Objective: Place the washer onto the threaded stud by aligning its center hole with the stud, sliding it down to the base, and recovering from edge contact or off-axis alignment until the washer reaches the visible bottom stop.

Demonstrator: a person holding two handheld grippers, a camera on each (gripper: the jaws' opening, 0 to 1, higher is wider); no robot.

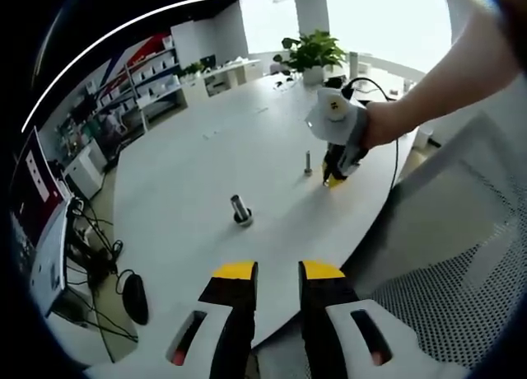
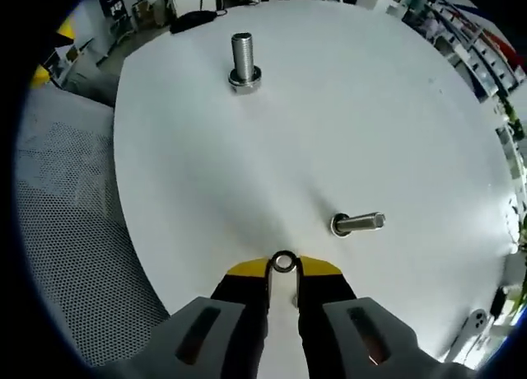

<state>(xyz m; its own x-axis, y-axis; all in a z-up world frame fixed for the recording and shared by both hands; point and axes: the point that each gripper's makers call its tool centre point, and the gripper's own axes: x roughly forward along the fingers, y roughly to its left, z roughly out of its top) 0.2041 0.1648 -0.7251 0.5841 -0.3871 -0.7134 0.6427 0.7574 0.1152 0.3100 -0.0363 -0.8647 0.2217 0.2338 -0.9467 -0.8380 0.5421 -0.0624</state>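
Note:
A small metal washer [image 2: 283,262] is pinched at the tips of my right gripper [image 2: 283,269], low over the round white table [image 2: 370,107]. Just ahead and to the right of it stands a slim threaded stud [image 2: 358,223], its top leaning right in this view. Farther off is a thicker threaded stud [image 2: 244,62] on a hex base. In the left gripper view a hand holds the right gripper [image 1: 333,179] beside the slim stud [image 1: 308,163], and the thick stud [image 1: 240,210] is nearer to me. My left gripper [image 1: 278,272] hovers by the table's near edge, open and holding nothing.
A potted plant [image 1: 313,53] stands at the table's far end. Perforated grey mesh [image 2: 66,214] lies beyond the table's edge, also seen as mesh [image 1: 445,297] in the left gripper view. Shelves [image 1: 148,82], a monitor [image 1: 37,214] and floor cables [image 1: 99,255] are to the left.

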